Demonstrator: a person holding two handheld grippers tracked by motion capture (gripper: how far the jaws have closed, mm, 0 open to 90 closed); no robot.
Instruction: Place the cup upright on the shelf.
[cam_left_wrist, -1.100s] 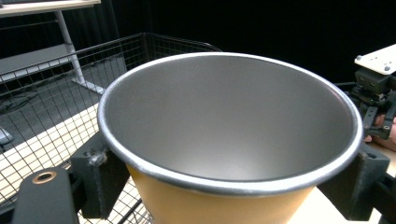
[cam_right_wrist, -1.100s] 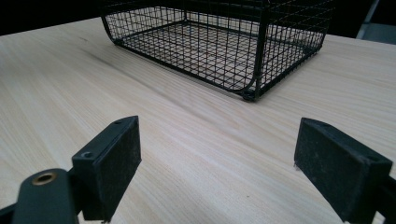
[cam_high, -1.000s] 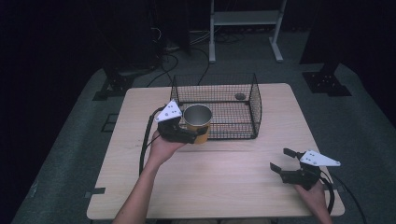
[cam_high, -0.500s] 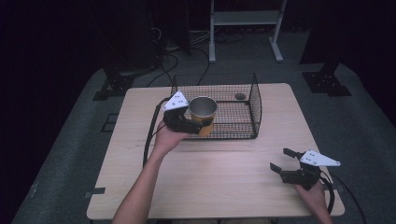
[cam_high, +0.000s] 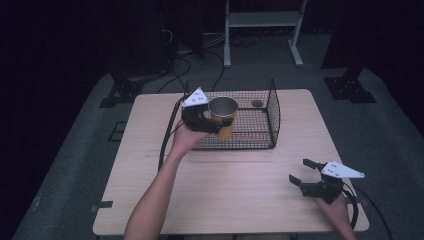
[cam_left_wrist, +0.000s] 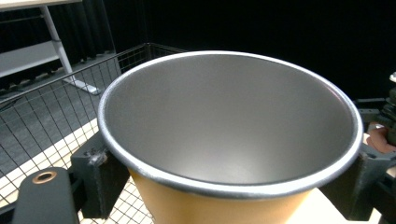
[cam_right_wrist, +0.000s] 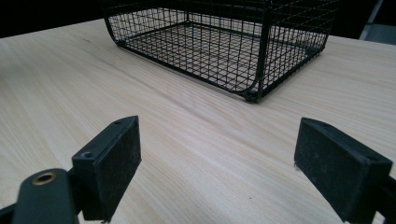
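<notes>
We see the left gripper (cam_high: 212, 124) pinching the yellow cup (cam_high: 223, 116) upright over the wire basket (cam_high: 272, 117), at twelve o'clock. The right gripper (cam_high: 305, 174) rests spread at four o'clock on the table (cam_high: 235, 185).

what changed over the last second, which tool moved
The left tool, shut on the yellow cup, carried it forward and right, over the wire basket's near-left corner. The right tool stayed open near the table's right edge.

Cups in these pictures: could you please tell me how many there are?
1. The yellow cup is held in the left gripper, upright over the left end of the wire basket. No other cup shows, though basket mesh could hide little.
</notes>
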